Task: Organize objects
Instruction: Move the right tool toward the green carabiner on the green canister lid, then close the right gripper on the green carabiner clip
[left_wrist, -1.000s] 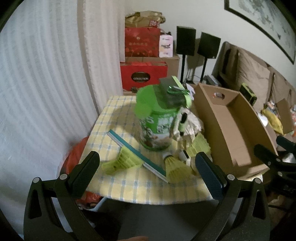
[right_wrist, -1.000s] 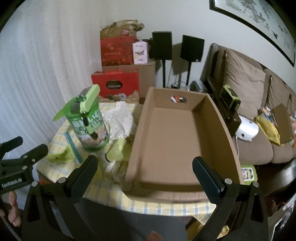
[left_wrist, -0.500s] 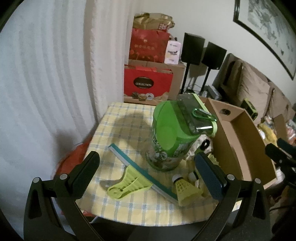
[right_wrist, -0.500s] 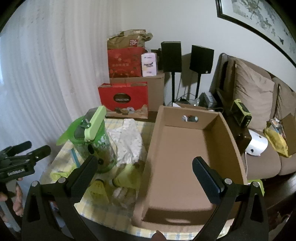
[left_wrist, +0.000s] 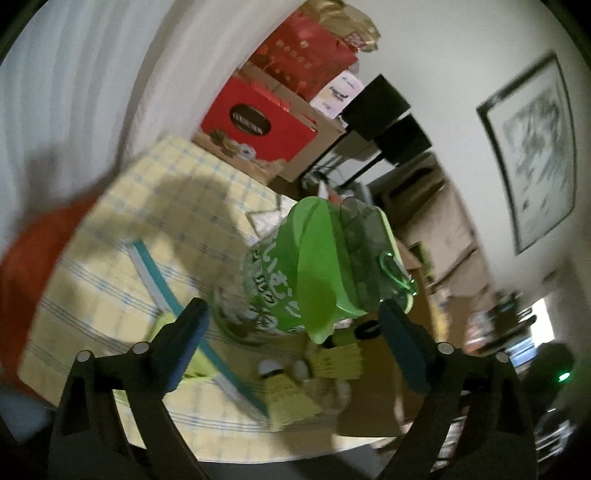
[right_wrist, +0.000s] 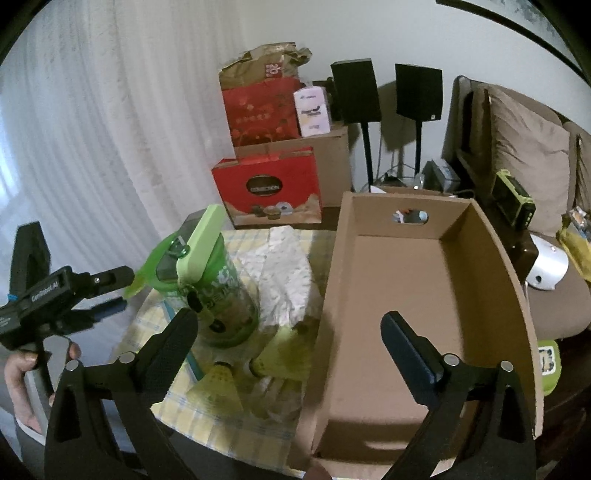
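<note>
Now the left tongs are at the green bottle.
They have just been closing, not touching it; right tongs wide, empty.

We see each gripper as a black frame: the left gripper and right gripper carry long dark textured pads and silver screw heads (white lettering marks the left one's body). A bare hand grips its handle.

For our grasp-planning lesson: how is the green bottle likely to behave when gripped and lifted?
The green bottle stands tall with a flipped-up lid, so a high push may tip it. Its round, seemingly smooth plastic wall could slip between pads. It probably stays stiff when squeezed.
</note>
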